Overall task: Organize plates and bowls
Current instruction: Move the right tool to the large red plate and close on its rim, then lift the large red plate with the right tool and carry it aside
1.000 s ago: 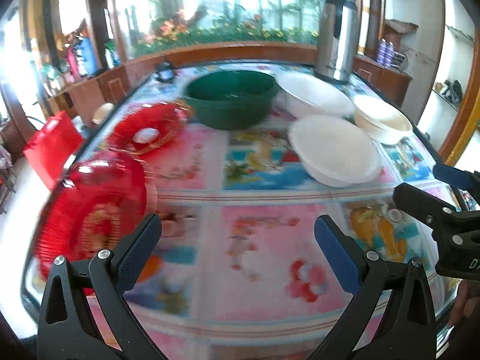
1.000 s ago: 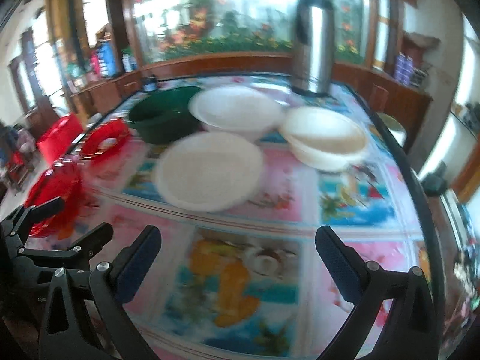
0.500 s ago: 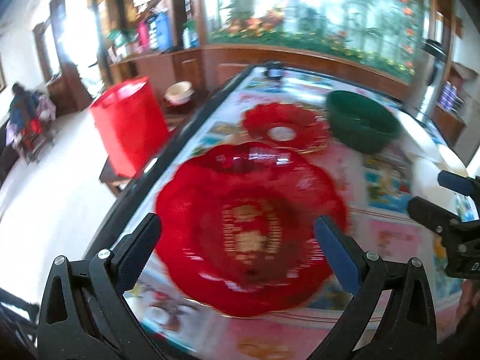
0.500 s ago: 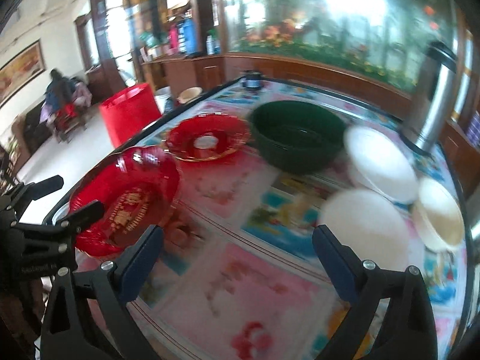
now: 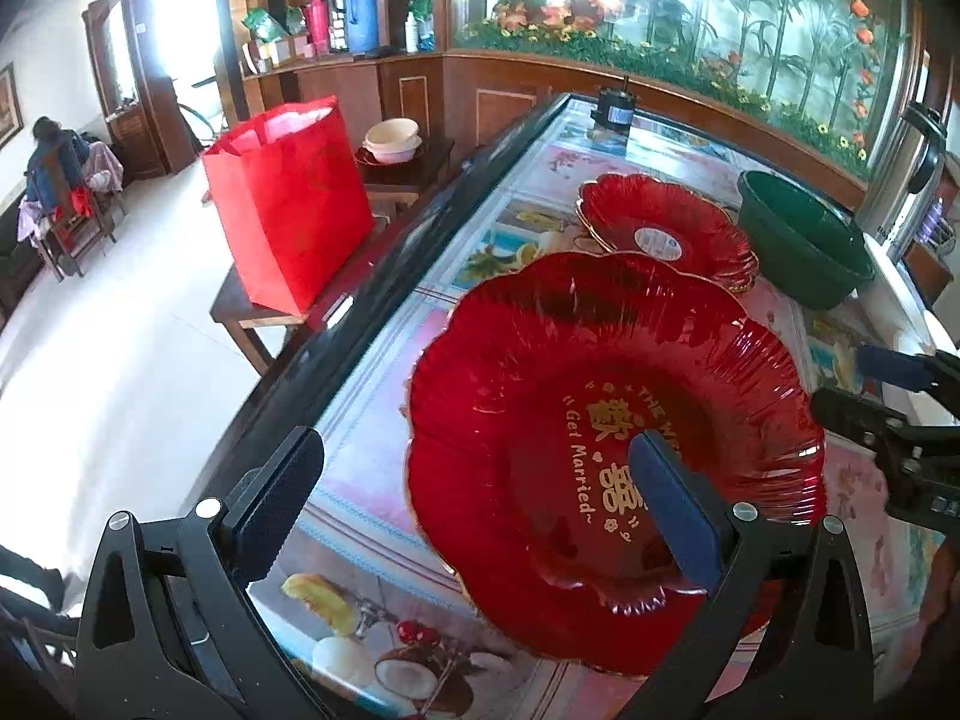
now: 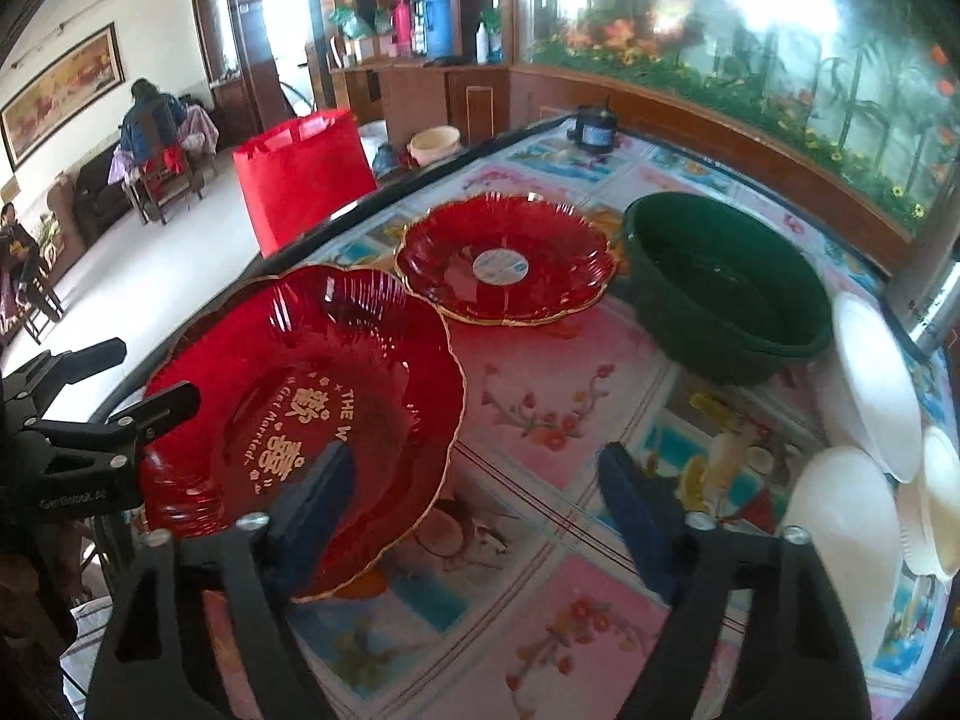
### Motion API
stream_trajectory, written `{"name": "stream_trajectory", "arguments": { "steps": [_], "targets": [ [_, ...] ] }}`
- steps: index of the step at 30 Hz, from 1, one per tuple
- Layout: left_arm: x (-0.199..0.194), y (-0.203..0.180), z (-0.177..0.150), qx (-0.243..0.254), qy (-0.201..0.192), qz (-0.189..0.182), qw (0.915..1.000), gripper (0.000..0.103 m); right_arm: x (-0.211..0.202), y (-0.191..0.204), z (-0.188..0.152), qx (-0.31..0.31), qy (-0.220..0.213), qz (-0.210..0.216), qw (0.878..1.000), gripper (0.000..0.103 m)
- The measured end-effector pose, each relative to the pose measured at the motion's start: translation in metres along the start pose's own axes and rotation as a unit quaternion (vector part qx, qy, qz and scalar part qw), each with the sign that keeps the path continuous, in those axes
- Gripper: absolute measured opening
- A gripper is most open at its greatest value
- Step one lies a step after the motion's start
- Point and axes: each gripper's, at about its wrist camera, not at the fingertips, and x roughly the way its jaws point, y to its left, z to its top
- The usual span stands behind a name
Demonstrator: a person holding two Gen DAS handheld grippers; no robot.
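daylight bright | window glare blown out | fisheye edges warped

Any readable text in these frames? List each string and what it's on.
"Get Married~": gold script inside the near red plate, beside gold Chinese double-happiness characters.
"THE W...": gold on the same plate, cut off by the left gripper finger.
"GenRobot.AI", roughly: white print on the left gripper body in the right wrist view; small, uncertain.
Round sticker in the far red plate: print too small.
Black device: label unreadable.
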Motion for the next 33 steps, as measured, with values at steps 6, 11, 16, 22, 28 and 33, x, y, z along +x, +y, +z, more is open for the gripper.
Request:
{"name": "stream_trajectory", "arguments": {
  "steps": [6,11,16,22,28,33],
  "targets": [
    [0.016,0.005,0.007,-0.016,0.021,-0.026,0.9993,0.103,0.021,0.0,0.003,0.001,0.024,0.013,1.0,0.065],
    [0.031,0.005,0.01,-0.031,0.048,-0.035,0.9978,0.101,0.03,0.001,0.005,-0.007,0.03,0.019,0.999,0.052],
    [0.05,0.001,0.008,-0.031,0.085,-0.034,0.9953,0.068,0.035,0.002,0.006,-0.019,0.029,0.02,0.999,0.025],
    [0.053,0.002,0.006,-0.022,0.08,-0.006,0.9965,0.042,0.043,0.007,0.005,-0.041,0.036,0.019,0.998,0.015],
    [0.053,0.009,0.008,-0.035,0.08,-0.01,0.9961,0.032,0.038,0.01,0.001,-0.051,0.03,0.004,0.998,0.015],
    [0.043,0.005,0.011,-0.026,0.068,-0.006,0.9973,0.032,0.025,0.013,-0.001,-0.053,0.015,-0.013,0.998,0.015]
  ]
}}
